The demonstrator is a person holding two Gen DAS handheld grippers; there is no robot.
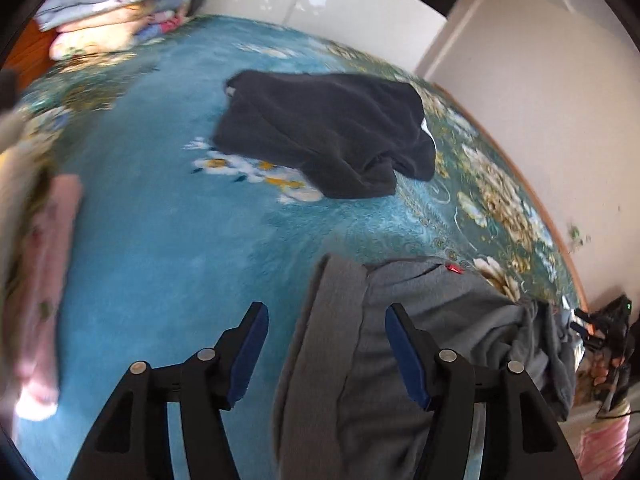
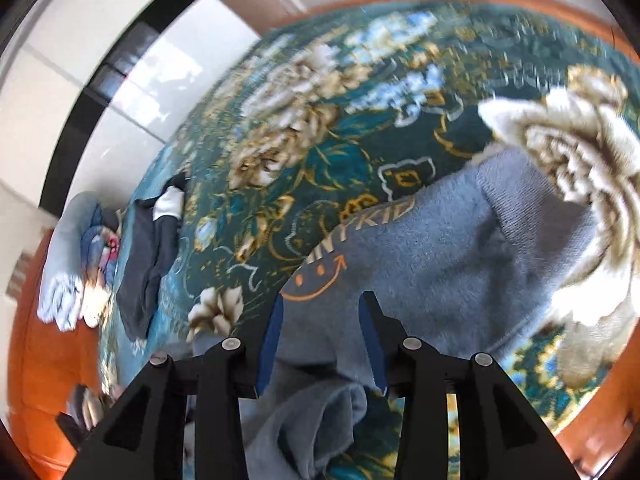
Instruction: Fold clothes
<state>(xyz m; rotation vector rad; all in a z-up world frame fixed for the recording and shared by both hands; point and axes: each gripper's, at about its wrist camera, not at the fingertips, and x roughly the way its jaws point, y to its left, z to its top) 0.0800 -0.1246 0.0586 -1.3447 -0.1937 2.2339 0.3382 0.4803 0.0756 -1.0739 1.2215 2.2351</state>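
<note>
Grey sweatshirt lies crumpled at the near right of the blue flowered blanket. Left gripper: jaws wide apart, hovering over the sweatshirt's left edge, gripping nothing. Dark garment lies folded farther off, well apart from the sweatshirt. Right gripper: jaws apart above the sweatshirt, near its orange smiley print; cloth contact cannot be told.

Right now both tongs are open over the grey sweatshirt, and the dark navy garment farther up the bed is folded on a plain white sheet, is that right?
Not quite. The left tongs and right tongs are open over the grey sweatshirt, but the dark navy garment lies on a teal floral blanket, as the left wrist view shows.
</note>
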